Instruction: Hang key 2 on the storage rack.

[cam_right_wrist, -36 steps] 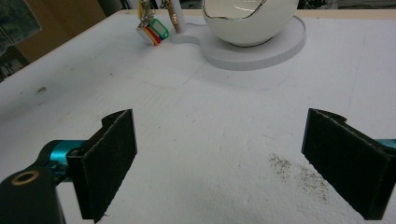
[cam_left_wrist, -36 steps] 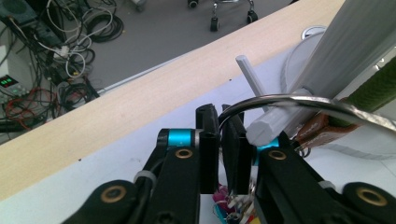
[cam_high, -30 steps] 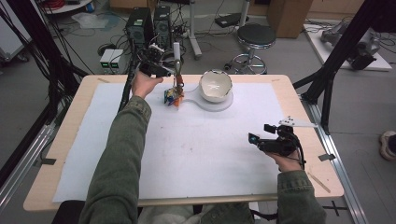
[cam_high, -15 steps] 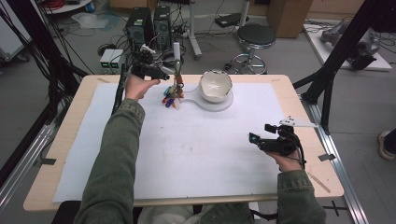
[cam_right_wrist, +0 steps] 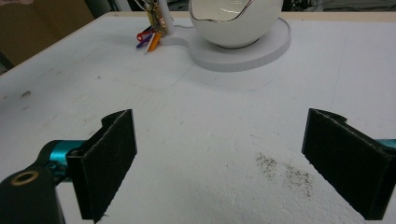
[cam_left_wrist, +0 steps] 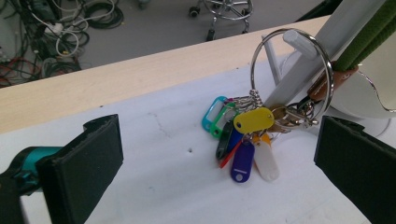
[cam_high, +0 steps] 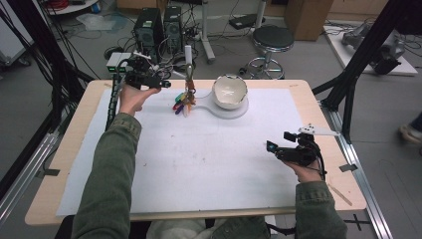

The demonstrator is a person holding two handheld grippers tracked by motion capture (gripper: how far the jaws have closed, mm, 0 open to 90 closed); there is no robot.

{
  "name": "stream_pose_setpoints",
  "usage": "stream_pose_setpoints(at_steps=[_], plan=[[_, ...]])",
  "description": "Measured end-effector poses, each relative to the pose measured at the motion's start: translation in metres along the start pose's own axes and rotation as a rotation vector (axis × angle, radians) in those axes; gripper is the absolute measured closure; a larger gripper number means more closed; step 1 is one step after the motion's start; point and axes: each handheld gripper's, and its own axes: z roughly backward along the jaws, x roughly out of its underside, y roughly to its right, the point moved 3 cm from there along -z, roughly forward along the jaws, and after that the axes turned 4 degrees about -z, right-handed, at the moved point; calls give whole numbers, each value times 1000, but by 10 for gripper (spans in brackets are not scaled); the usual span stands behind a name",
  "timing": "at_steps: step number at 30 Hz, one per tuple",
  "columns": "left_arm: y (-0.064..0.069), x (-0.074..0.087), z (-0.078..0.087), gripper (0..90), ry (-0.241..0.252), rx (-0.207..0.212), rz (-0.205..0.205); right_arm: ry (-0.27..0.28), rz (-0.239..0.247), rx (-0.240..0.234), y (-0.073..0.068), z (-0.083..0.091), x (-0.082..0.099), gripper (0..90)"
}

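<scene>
A bunch of keys with coloured tags (cam_left_wrist: 243, 140) hangs by its big metal ring (cam_left_wrist: 322, 70) on a white peg (cam_left_wrist: 303, 44) of a stand; the tags rest on the white sheet. In the high view the keys (cam_high: 182, 103) sit left of a white bowl (cam_high: 229, 91). My left gripper (cam_high: 166, 83) is just left of them, and its jaws have just been opening. They stand wide in the left gripper view (cam_left_wrist: 219, 156), with the keys ahead of them and untouched. My right gripper (cam_high: 271, 147) rests open and empty near the table's right edge (cam_right_wrist: 224, 158).
The bowl (cam_right_wrist: 236, 21) sits on a round white base (cam_right_wrist: 275, 44) joined to the stand. A white sheet (cam_high: 209, 159) covers most of the wooden table (cam_high: 69, 149). Black frame legs stand at both sides, and a stool (cam_high: 271, 40) and computers (cam_high: 159, 25) are behind.
My left gripper let go of the key bunch, opened wide and drew back to the left. The keys stay hanging on the stand. The right hand has not moved.
</scene>
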Motion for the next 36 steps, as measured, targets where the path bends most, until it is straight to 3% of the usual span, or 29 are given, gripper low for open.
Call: stream_pose_setpoints(at_steps=[2,4,17,19,31,36], plan=[[-2,4,7,17,14,-2,-3,0,0,2,0,0,0,93],[-4,7,14,17,29,-7,3,-3,4,6,0,-1,0,10],[-11,43,61,17,157,0,17,-11,23,42,1,0,2,9],[-10,50,66,16,171,-3,3,-8,16,50,2,2,3,9],[0,87,76,16,250,-8,-58,7,13,85,4,5,4,9],[-1,95,84,16,291,-11,-48,9,16,94,5,5,5,9]])
